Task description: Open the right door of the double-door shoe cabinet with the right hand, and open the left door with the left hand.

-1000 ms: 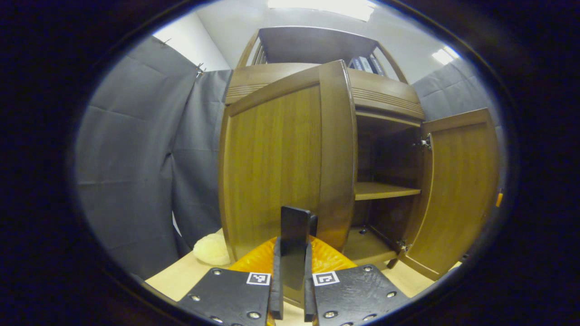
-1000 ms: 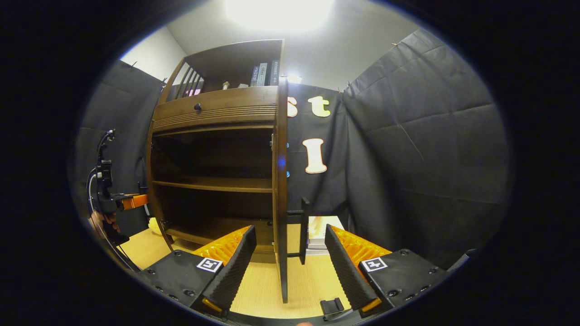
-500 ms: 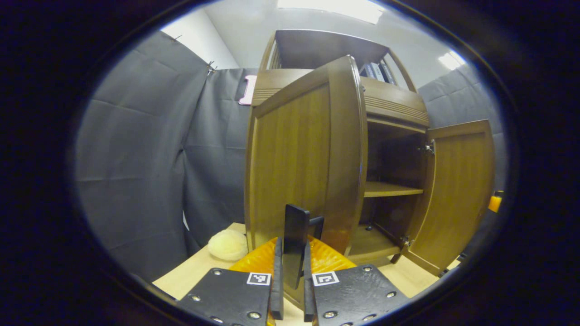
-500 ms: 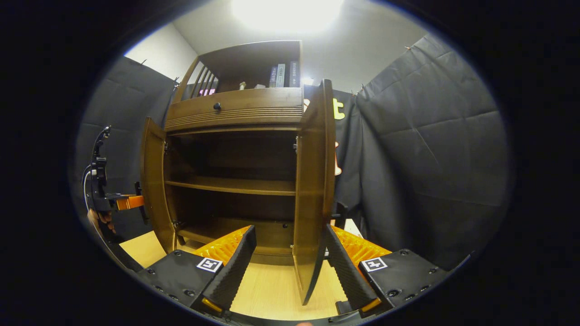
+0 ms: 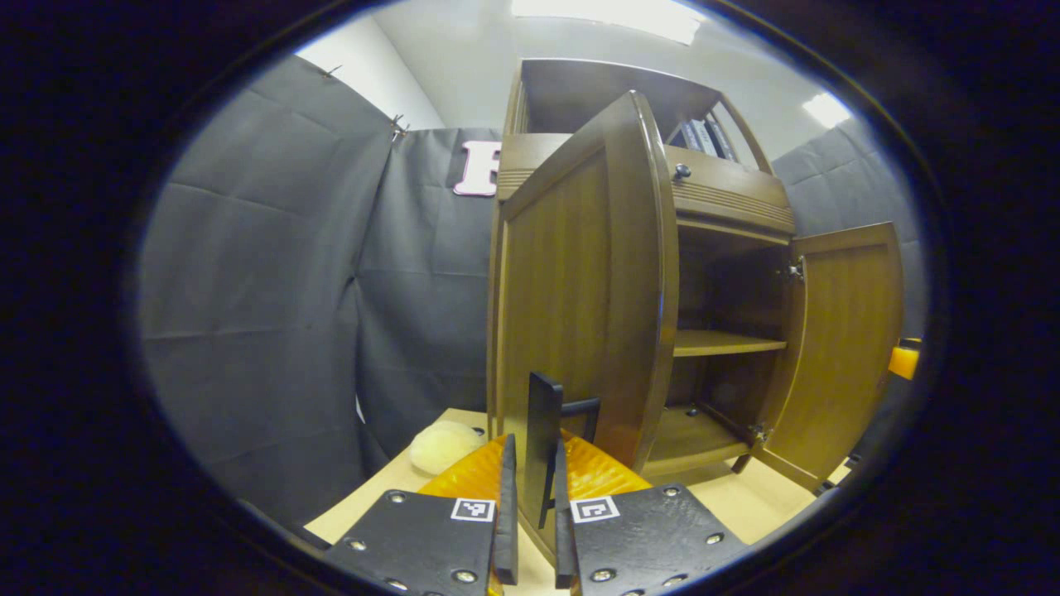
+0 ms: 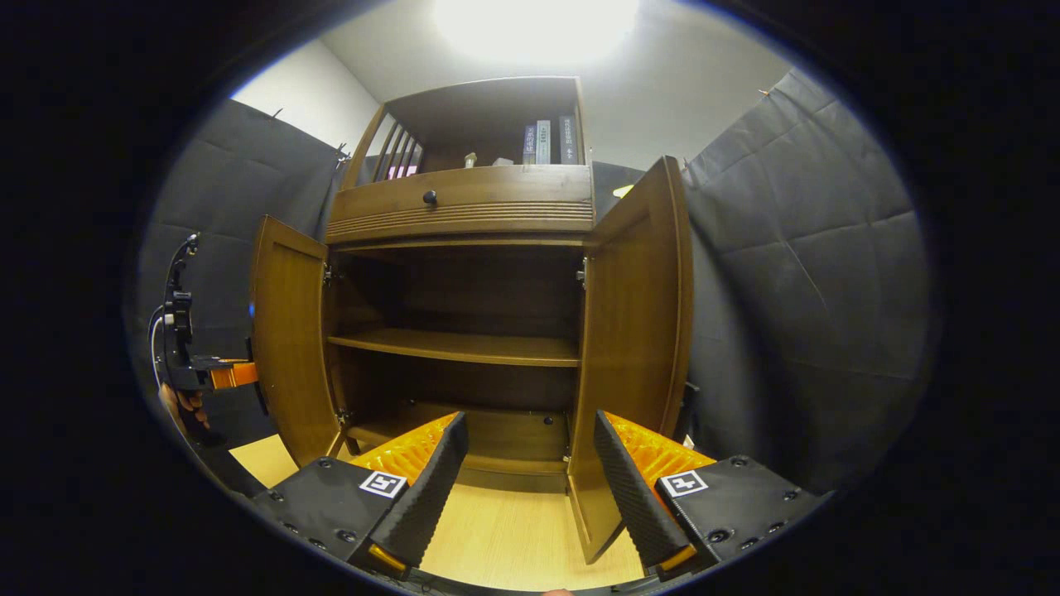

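In the left gripper view, the brown wooden double-door shoe cabinet [image 5: 729, 207] stands at 12 to 2 o'clock. Its left door [image 5: 580, 290] is swung out toward the camera, with its dark bar handle [image 5: 542, 439] rising at 6 o'clock between the fingers of the left gripper [image 5: 530, 530]. Those jaws are drawn nearly together and pinch the handle from both sides. The right door [image 5: 845, 348] hangs open at 3 o'clock. A pale fluffy lump [image 5: 443, 445] lies on the light wooden floor [image 5: 745, 505] at 7 o'clock.

In the right gripper view, the cabinet [image 6: 464, 207] fills the centre with both doors open, the left door [image 6: 286, 339] at 9 o'clock and the right door [image 6: 633, 348] just right of centre. The right gripper [image 6: 530, 488] has its jaws spread wide; the right door's lower edge sits between them, close to the right finger, though contact cannot be told. The left gripper [image 6: 228, 374] and the hand [image 6: 186, 406] holding it show at 9 o'clock.
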{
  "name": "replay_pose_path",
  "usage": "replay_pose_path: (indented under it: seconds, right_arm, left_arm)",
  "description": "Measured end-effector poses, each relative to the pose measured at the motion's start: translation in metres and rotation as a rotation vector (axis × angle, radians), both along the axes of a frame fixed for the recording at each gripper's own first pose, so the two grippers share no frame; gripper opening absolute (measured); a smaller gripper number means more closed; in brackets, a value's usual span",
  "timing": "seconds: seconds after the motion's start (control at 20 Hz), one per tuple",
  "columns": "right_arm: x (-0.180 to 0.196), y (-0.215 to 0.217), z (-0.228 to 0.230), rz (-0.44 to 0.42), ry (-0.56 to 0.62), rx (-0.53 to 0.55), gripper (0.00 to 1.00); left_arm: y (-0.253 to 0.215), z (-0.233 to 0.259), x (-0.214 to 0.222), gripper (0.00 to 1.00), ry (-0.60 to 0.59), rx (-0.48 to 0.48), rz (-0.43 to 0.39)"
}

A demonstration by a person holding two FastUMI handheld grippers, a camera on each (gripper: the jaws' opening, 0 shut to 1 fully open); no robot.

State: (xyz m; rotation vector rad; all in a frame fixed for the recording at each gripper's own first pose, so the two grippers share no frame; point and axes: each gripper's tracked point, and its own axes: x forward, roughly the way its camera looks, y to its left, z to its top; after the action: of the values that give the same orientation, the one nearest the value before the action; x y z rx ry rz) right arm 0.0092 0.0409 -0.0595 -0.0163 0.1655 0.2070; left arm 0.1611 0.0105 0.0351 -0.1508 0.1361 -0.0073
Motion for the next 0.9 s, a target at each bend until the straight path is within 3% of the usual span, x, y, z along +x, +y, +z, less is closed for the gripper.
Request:
replay_pose_path:
  seconds: [0.4,0.65,0.9]
  right_arm:
    - [0.005,0.041,-0.003,0.028,0.007,0.006,0.92]
    - [0.009,0.057,-0.003,0.001,0.008,0.003,0.92]
    - [0.006,0.058,0.005,-0.013,-0.018,0.024,0.97]
  left_arm:
    - [0.015,-0.004,-0.008,0.19,0.015,0.017,0.052]
    - [0.021,-0.004,-0.009,0.19,0.012,0.038,0.049]
    - [0.034,-0.004,-0.009,0.19,0.006,0.058,0.101]
